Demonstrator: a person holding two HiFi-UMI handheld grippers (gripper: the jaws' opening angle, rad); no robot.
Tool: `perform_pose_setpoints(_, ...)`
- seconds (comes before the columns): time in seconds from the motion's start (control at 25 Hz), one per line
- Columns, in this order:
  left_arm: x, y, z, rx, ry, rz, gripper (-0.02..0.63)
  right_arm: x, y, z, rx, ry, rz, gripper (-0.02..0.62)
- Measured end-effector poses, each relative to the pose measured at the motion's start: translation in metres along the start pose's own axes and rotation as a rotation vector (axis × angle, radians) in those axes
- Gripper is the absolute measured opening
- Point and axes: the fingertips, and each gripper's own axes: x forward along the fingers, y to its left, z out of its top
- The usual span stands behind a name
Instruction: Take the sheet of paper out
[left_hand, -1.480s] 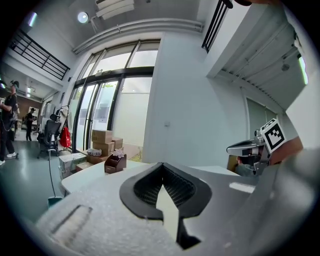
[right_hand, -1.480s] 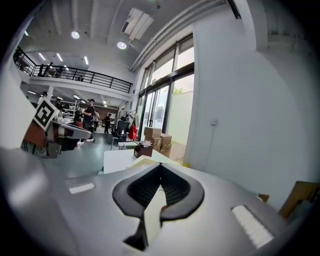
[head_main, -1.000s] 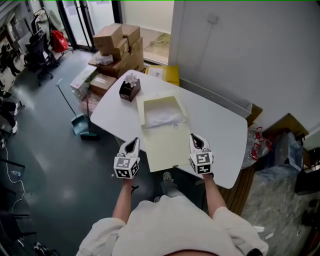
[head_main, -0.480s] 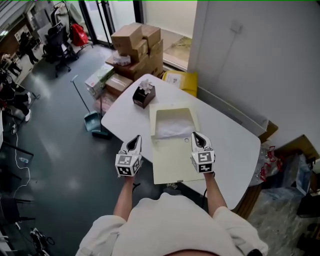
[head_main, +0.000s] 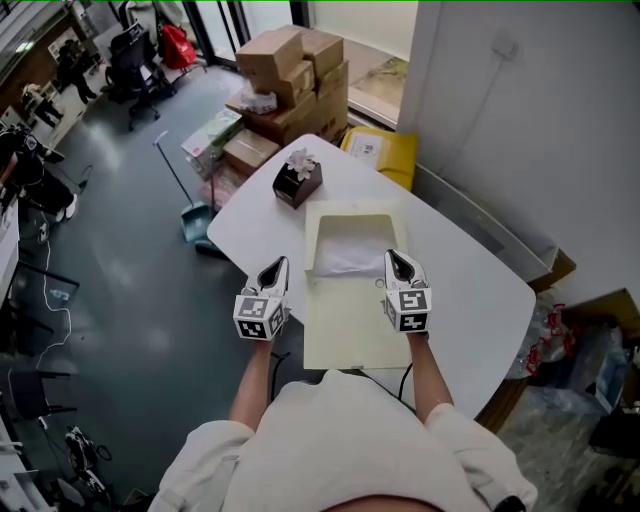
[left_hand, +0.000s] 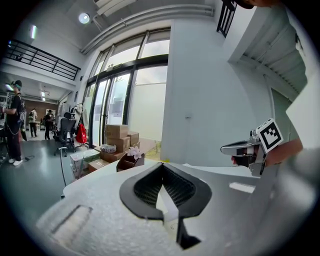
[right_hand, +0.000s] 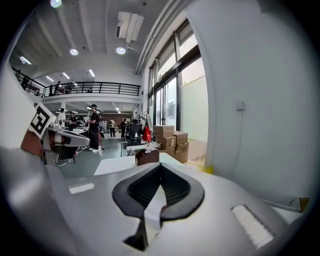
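A pale yellow box file lies open on the white table, its lid flat towards me. The white sheet of paper rests in its far tray. My right gripper hovers over the file's right edge beside the paper, jaws shut and empty. My left gripper hangs just left of the file, near the table's left edge, also shut on nothing. In the left gripper view the jaws meet and the right gripper shows at the right. The right gripper view shows its shut jaws.
A brown tissue box stands at the table's far corner. Behind the table are stacked cardboard boxes and a yellow bag. A broom with dustpan leans on the floor at left. A white wall runs along the right.
Both grippers have moved forward over the table. The right one now sits beside the paper tray, and the left one is level with it. Jaws stayed shut.
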Motion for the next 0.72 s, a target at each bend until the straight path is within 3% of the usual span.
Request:
perform_pose_setpoints(0.36,0.021,-0.004,-0.025,-0.021,0.066,-0.003,0.002,0.022,-0.008,-0.026,0.010,0.063,0.027,0.002)
perform_pose_setpoints(0.72,0.044,0.002,-0.055,-0.060,0.111,-0.045,0.002,0.042,0.006,-0.065,-0.059,0.168,0.071,0.002)
